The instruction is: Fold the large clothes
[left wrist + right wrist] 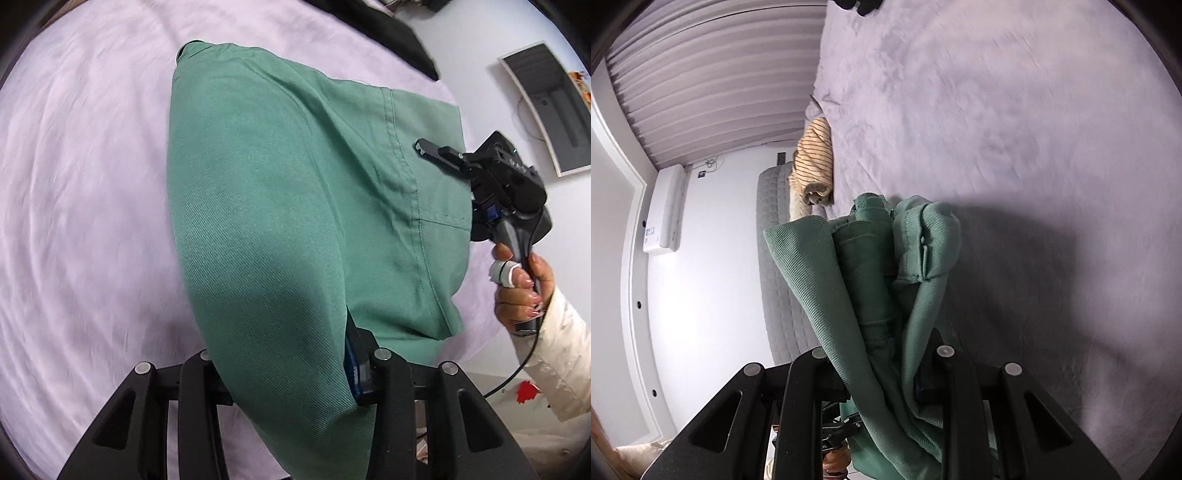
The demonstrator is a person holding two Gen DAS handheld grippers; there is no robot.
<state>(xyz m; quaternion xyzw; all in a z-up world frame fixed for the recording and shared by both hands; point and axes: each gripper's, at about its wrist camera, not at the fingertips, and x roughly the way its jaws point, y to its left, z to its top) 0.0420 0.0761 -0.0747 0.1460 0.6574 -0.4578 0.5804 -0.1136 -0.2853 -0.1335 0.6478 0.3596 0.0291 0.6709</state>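
A large green garment hangs folded over above the lilac bed sheet. My left gripper is shut on the green garment's near edge, and the cloth drapes over its fingers. In the left wrist view my right gripper holds the garment's right edge, with one black finger lying on top of the cloth. In the right wrist view my right gripper is shut on a bunched bundle of the green garment above the sheet.
A folded tan striped garment lies at the bed's edge. A grey quilted mattress side and a wall air conditioner show beyond it. A black garment lies at the bed's far side. A framed panel is on the wall.
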